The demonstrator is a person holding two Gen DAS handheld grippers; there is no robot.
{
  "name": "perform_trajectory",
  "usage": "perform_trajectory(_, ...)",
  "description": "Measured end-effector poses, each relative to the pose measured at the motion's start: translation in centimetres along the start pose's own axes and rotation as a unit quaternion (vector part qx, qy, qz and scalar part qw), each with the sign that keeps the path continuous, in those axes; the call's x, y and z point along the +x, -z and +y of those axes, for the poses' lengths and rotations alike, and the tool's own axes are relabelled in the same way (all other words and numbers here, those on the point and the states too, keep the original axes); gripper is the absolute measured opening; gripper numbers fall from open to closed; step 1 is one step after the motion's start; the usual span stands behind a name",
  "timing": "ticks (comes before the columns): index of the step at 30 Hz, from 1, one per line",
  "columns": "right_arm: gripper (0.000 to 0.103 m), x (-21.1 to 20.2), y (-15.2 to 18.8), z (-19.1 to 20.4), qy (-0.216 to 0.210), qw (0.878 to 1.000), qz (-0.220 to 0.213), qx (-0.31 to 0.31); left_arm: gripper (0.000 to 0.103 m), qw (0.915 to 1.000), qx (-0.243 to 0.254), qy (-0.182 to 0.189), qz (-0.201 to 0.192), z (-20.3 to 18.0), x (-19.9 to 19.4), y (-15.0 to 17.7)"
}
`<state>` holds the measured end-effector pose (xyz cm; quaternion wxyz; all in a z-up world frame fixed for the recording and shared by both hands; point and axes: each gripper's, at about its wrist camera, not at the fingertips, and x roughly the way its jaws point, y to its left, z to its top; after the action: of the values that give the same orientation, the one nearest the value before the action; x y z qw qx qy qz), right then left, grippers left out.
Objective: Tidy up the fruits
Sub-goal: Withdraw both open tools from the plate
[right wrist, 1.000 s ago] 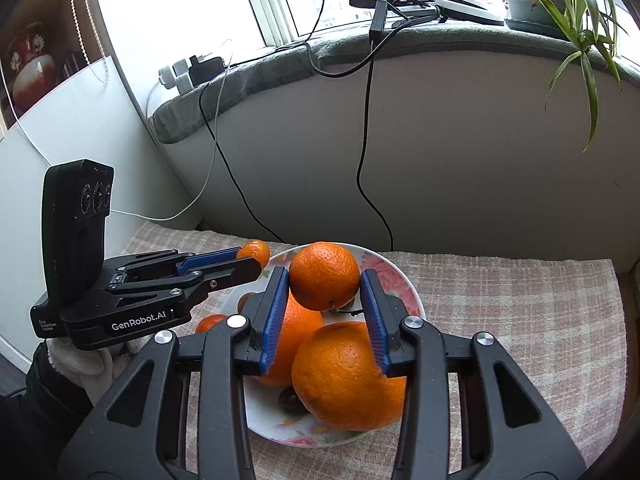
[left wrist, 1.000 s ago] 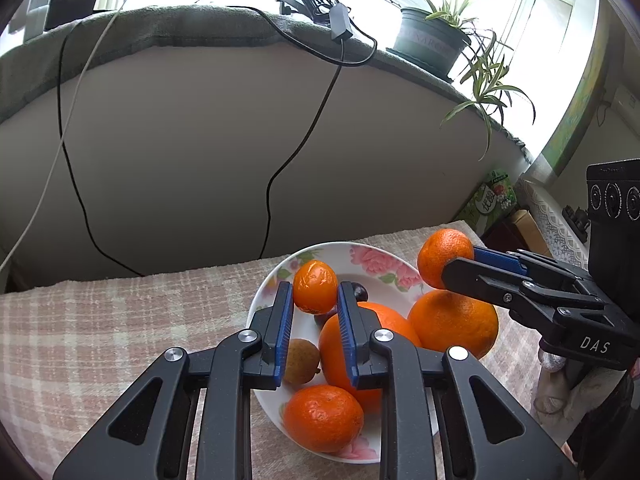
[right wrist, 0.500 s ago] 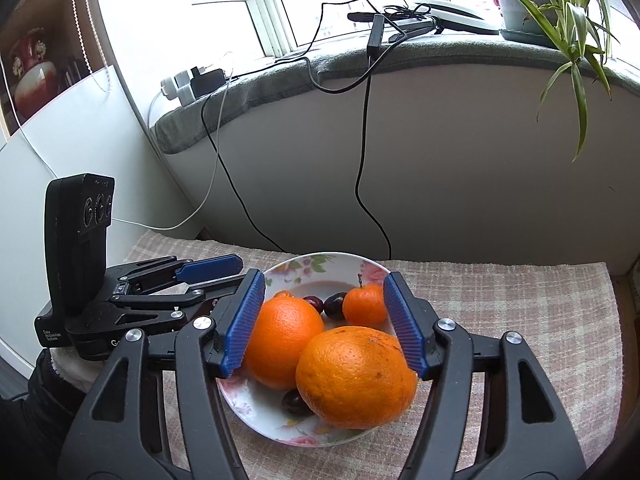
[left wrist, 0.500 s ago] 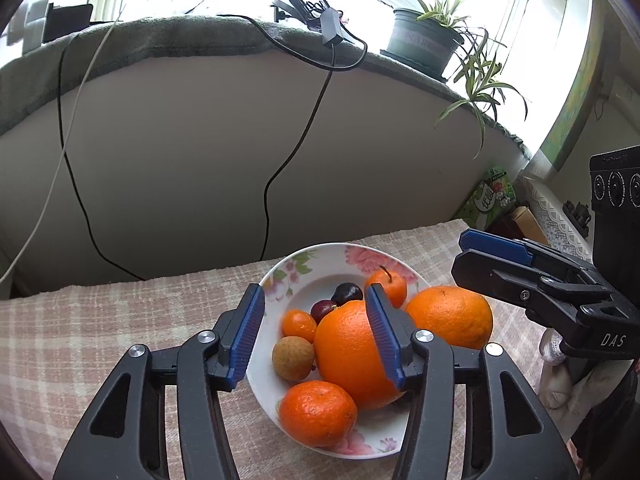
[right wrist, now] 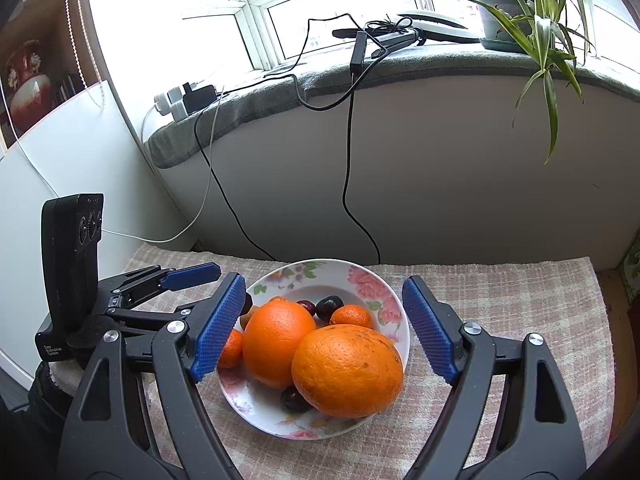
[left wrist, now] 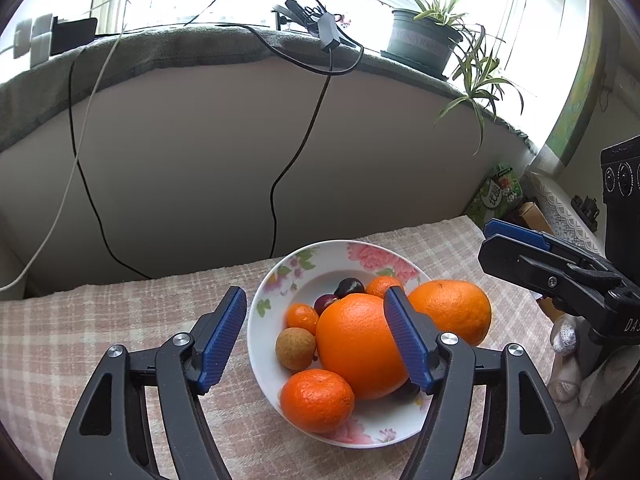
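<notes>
Both grippers spread wide and empty over a bowl full of fruit.

The left gripper (left wrist: 316,336) and right gripper (right wrist: 324,330) hold nothing, their blue pads apart. Below them the floral bowl (right wrist: 384,292) sits on the checked cloth (left wrist: 120,320), holding two large oranges (right wrist: 347,370), small mandarins (left wrist: 317,400), a brown lychee (left wrist: 296,348) and dark cherries (right wrist: 330,303). Behind, near the wall, cables (left wrist: 298,152) hang from the sill with its potted plant (left wrist: 420,44).

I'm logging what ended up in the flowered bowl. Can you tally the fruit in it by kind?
Large oranges: 2
Small mandarins: 3
Dark plum-like fruits: 3
Brown lychee-like fruit: 1
Total: 9 visible in the bowl; any fruit under the oranges would be hidden.
</notes>
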<state>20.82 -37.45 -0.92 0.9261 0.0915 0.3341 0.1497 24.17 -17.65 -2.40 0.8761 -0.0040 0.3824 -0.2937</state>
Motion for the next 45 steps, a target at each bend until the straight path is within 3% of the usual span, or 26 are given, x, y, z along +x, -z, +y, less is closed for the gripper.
perform_trajectory(5,0.090,-0.4,0.3,-0.2,0.006,1.000,-0.002,0.005,0.077,0.9999,0.008,-0.006,-0.002,-0.4,-0.3,0.2)
perform_trajectory(28,0.090,-2.0,1.8,0.3,0.025,1.000,-0.002,0.014,0.077,0.9992,0.023,-0.029,-0.016,-2.1,-2.6,2.1)
perform_trajectory(45,0.090,-4.7,2.8,2.9,0.104,0.994,-0.020,0.000,0.077,0.9976,0.015,-0.052,-0.044,-2.2,-5.9,3.3)
